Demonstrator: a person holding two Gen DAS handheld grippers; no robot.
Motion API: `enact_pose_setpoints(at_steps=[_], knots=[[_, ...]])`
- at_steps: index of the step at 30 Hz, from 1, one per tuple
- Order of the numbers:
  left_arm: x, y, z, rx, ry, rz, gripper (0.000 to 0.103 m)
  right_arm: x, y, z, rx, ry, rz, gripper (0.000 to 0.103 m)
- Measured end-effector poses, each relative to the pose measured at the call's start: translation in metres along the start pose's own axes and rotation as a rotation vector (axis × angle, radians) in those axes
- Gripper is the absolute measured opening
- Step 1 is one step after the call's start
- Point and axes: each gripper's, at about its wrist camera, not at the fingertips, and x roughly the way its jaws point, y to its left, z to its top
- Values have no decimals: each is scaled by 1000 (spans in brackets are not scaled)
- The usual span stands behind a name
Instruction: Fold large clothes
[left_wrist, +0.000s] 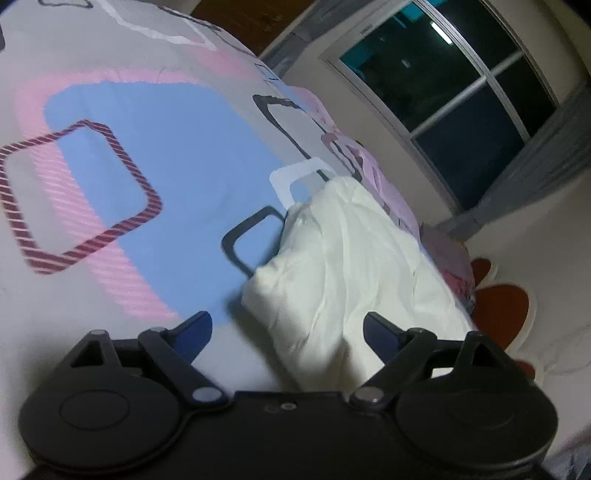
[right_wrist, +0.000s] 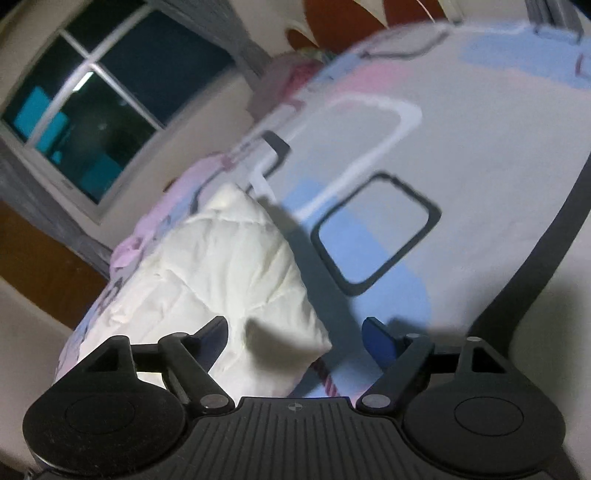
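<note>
Right now I see the white garment lying bunched in a folded heap on the bed, near the edge by the window. My left hand-held gripper and right hand-held gripper both gape wide, holding nothing, above the garment's near end.

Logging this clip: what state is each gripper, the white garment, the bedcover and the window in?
Left gripper: open, holding nothing.
Right gripper: open, holding nothing.
White garment: folded into a compact bundle, wrinkled, lying on the bedcover.
Bedcover: spread flat.
Window: dark outside; whether it is shut, cannot tell.
</note>
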Motion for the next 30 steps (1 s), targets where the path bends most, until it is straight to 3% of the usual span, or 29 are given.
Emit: enact_pose_setpoints(at_steps=[1, 4, 5, 12, 18, 20, 22, 26, 30], knots=[[-3, -1, -2, 22, 0, 14, 86, -3, 2, -1, -14, 5, 9, 35], [-11, -7, -9, 65, 1, 14, 86, -13, 20, -9, -87, -23, 21, 31], [-12, -10, -10, 74, 0, 9, 86, -14, 26, -12, -107, -16, 39, 21], [3, -21, -7, 76, 23, -21, 86, -2, 92, -27, -260, 19, 98, 21], [28, -12, 2, -33, 51, -51, 86, 38, 152, -42, -356, 82, 172, 20], [36, -12, 6, -38, 49, -71, 86, 53, 171, -49, -385, 108, 198, 7], [42, -10, 10, -55, 40, -79, 84, 67, 188, -55, -409, 123, 207, 6], [53, -2, 13, -107, 37, -88, 64, 94, 207, -65, -439, 163, 194, 6], [56, -4, 16, -68, 50, -123, 37, 119, 212, -79, -500, 216, 105, 6]])
